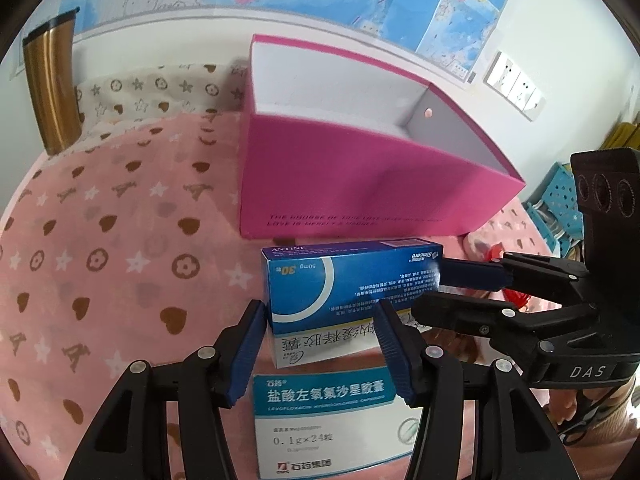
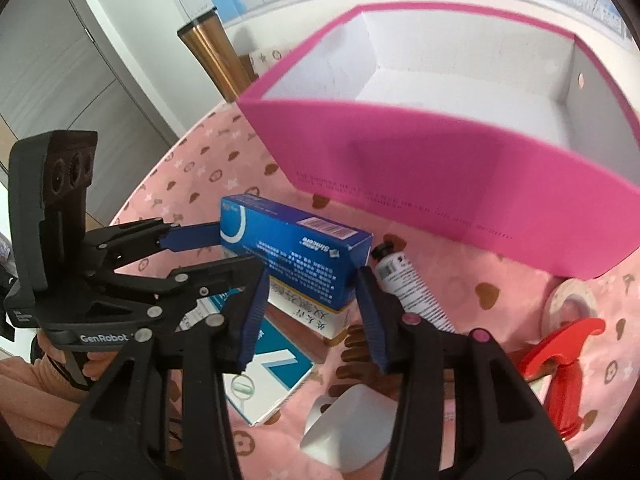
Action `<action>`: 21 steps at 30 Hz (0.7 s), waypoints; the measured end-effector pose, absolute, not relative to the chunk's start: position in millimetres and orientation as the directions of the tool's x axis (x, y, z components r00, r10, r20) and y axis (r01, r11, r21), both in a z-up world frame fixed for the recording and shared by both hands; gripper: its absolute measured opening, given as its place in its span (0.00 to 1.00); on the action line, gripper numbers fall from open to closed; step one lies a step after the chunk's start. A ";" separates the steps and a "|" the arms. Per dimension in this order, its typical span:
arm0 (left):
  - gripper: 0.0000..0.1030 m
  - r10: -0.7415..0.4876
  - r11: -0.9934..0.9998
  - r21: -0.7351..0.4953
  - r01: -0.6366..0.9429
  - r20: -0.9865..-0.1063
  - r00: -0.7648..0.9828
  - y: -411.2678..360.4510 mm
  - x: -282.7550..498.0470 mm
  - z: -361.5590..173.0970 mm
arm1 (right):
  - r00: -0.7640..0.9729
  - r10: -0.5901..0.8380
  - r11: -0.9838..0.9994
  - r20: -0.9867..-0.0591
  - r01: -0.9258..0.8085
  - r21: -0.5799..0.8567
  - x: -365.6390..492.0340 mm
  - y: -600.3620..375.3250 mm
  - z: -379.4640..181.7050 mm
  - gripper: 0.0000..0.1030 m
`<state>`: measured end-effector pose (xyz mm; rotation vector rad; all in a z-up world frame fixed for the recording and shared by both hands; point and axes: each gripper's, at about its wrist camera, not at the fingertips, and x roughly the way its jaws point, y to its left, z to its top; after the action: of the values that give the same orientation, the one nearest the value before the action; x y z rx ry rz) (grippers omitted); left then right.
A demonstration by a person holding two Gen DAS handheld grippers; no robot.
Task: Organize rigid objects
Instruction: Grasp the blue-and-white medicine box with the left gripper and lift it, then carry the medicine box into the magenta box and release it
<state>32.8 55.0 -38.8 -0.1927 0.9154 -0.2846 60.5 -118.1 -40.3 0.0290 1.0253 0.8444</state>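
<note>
A blue medicine box (image 1: 344,284) (image 2: 296,256) rests on a white and yellow box (image 1: 324,340) (image 2: 320,320) on the pink cloth. My left gripper (image 1: 320,344) is open, its pads either side of the two stacked boxes' near end. My right gripper (image 2: 310,312) is open too, its pads astride the blue box's right end; it enters the left wrist view from the right (image 1: 472,276). A white and teal medicine box (image 1: 332,420) (image 2: 264,376) lies flat below them. An open pink box (image 1: 360,168) (image 2: 460,140) with a white inside stands behind, empty.
A white tube with a black cap (image 2: 408,284) lies right of the blue box. A red hook-shaped thing (image 2: 560,360), a tape roll (image 2: 568,304) and a white object (image 2: 348,428) lie at right. A gold tumbler (image 1: 52,88) stands at far left.
</note>
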 end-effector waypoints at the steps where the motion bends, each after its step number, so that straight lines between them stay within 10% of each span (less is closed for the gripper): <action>1: 0.54 -0.325 0.945 -0.284 0.163 -0.747 0.580 54.8 32.5 -36.3 | 0.247 0.632 0.692 -0.735 -0.606 0.391 59.3 -118.7 -38.1 0.47; 21: 0.54 -0.328 0.944 -0.199 0.263 -0.629 0.705 37.6 50.7 52.8 | 0.377 0.699 0.673 -0.608 -0.634 0.381 77.6 -146.8 40.0 0.46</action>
<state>50.7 37.6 52.8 -0.0965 0.7174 -0.3291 77.6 -146.8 40.0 0.0888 0.8222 0.8533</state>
